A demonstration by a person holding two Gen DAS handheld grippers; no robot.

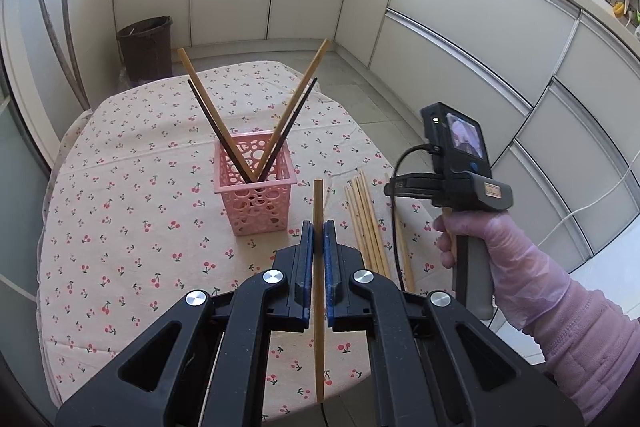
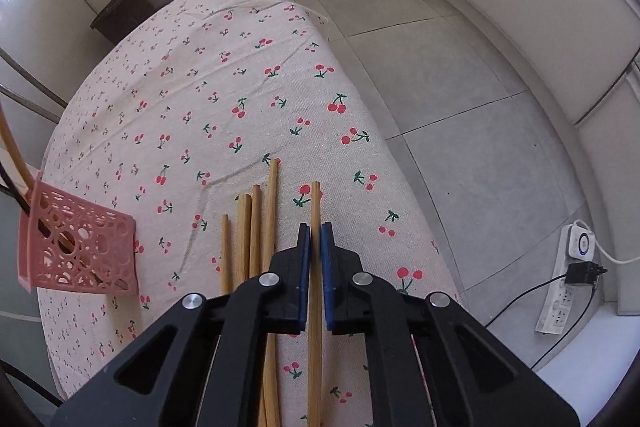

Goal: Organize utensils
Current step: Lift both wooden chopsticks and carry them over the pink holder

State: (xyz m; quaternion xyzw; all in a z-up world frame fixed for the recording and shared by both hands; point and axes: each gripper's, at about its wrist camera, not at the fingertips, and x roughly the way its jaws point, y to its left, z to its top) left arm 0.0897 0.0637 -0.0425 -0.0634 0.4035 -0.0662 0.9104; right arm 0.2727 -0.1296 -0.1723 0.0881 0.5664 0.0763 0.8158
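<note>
A pink perforated basket (image 1: pixel 256 199) stands on the cherry-print tablecloth (image 1: pixel 132 211) and holds several chopsticks (image 1: pixel 216 119), light and dark, leaning out both ways. My left gripper (image 1: pixel 319 233) is shut on a light wooden chopstick (image 1: pixel 318 291), held above the table just right of the basket. My right gripper (image 2: pixel 315 235) is shut on another wooden chopstick (image 2: pixel 315 211), low over the cloth. Several loose wooden chopsticks (image 2: pixel 256 227) lie beside it to the left; they also show in the left wrist view (image 1: pixel 366 219). The basket shows at the left of the right wrist view (image 2: pixel 76 251).
A dark waste bin (image 1: pixel 146 47) stands on the floor beyond the table. White cabinets (image 1: pixel 460 27) run along the back and right. A power strip (image 2: pixel 568 275) with a cable lies on the floor to the right. The table's right edge (image 2: pixel 384 163) is near the loose chopsticks.
</note>
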